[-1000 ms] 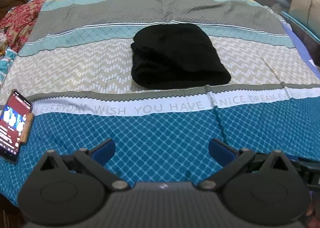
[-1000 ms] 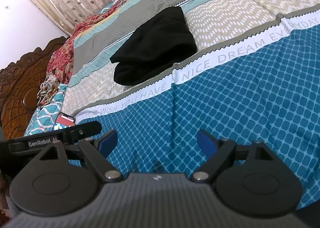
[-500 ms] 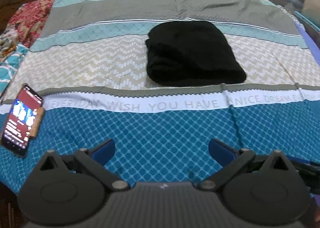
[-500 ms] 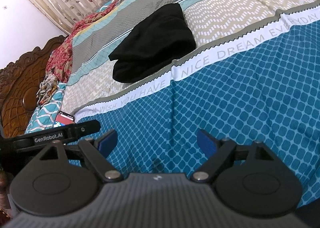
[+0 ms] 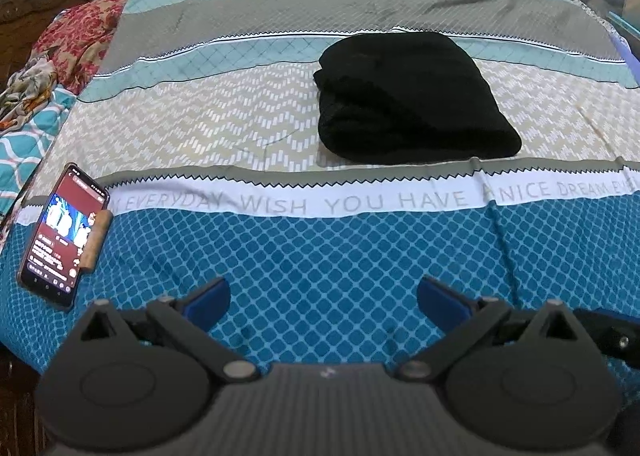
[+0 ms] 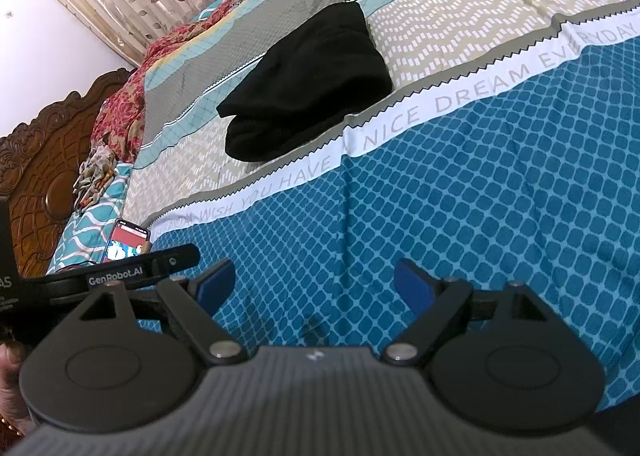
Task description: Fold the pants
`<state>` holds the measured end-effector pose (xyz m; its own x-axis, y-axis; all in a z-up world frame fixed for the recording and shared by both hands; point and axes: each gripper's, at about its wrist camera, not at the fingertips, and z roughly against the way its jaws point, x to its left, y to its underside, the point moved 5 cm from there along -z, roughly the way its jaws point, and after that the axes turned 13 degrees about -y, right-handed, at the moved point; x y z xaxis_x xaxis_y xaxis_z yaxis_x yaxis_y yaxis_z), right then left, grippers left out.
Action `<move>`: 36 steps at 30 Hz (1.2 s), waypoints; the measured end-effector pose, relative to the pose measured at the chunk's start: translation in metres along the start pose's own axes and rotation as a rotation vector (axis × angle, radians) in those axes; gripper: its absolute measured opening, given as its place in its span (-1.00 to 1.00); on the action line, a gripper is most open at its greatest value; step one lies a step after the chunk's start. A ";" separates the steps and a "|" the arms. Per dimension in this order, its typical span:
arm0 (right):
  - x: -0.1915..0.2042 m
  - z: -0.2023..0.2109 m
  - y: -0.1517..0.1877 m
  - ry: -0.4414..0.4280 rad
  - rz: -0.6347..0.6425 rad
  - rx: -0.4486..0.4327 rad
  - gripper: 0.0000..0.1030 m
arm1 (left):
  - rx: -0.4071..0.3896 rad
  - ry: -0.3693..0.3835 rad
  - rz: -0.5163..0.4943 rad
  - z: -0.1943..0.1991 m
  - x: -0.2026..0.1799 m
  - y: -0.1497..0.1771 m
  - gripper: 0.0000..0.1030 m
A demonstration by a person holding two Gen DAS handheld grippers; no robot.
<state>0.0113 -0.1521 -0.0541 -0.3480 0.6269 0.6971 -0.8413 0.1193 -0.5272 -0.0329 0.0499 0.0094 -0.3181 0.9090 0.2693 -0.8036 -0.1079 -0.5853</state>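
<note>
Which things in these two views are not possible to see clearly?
- Black pants: layers and far edge hidden by their own bulk, both views.
- Phone: lower part covered by the left hand-held gripper's arm, right view; screen text too small in both.
- Sheet lettering: cut off at the right edge, left view.

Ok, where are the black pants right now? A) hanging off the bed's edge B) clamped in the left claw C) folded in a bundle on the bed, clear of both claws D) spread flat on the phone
C: the pants lie bundled on the bed, and both the left claw and the right claw are open and short of them.
</note>
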 end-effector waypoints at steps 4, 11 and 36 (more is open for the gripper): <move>0.000 0.000 0.000 -0.001 -0.001 0.002 0.72 | 0.011 -0.008 0.001 -0.001 0.000 0.002 1.00; -0.001 0.001 0.000 0.000 -0.001 0.003 0.72 | 0.033 -0.013 -0.001 -0.004 -0.001 0.005 1.00; -0.002 0.000 -0.002 -0.002 -0.009 0.003 0.72 | 0.048 0.017 -0.037 -0.002 -0.010 0.008 1.00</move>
<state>0.0133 -0.1536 -0.0547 -0.3413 0.6246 0.7024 -0.8456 0.1222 -0.5196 -0.0351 0.0406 0.0008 -0.2791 0.9194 0.2770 -0.8379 -0.0923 -0.5379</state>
